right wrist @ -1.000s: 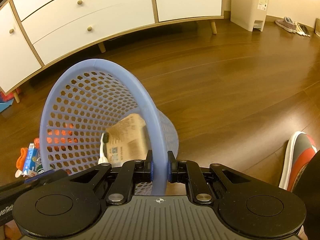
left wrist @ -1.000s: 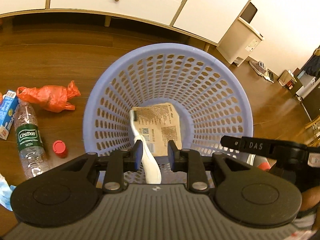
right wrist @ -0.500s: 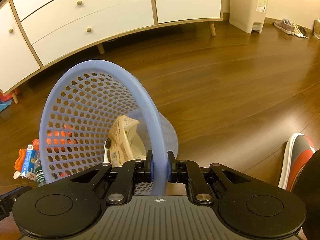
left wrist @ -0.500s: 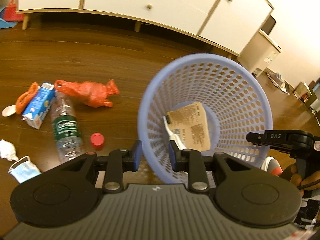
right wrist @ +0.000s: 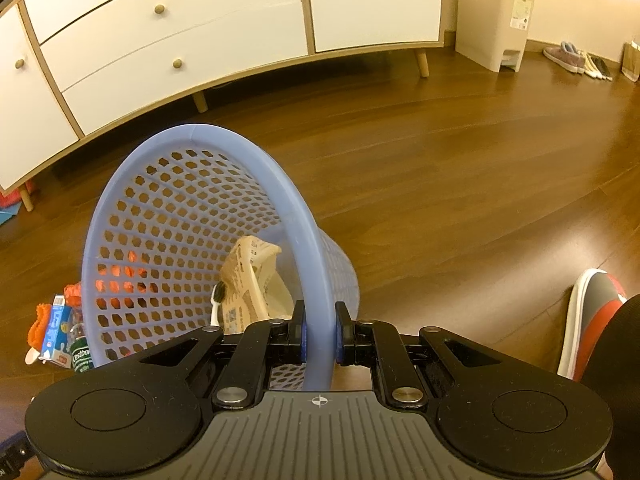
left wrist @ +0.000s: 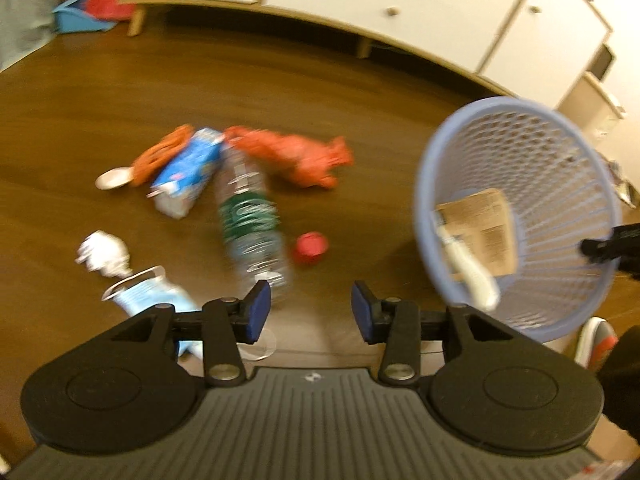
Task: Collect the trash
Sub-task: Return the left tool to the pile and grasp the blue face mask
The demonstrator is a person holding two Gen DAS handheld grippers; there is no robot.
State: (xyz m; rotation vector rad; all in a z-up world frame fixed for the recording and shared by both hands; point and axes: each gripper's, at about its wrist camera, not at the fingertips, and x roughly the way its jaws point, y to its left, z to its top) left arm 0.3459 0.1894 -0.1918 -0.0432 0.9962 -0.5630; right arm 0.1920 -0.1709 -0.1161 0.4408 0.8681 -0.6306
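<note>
1. The right gripper (right wrist: 319, 334) pinches the rim of the round blue plastic basket (right wrist: 192, 136), tipped above the floor.
2. A brown paper packet (left wrist: 482, 228) and white toothbrush (left wrist: 468, 276) lie inside.
3. The left gripper (left wrist: 311, 316) is wide open, empty.
4. The clear plastic bottle (left wrist: 252, 224), red bag (left wrist: 296, 156), blue carton (left wrist: 188, 168) and red cap (left wrist: 310, 245) wait on the floor.

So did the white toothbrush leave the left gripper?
Yes. The white toothbrush now lies inside the blue plastic basket, and the open left gripper has swung left toward the floor litter.
</note>
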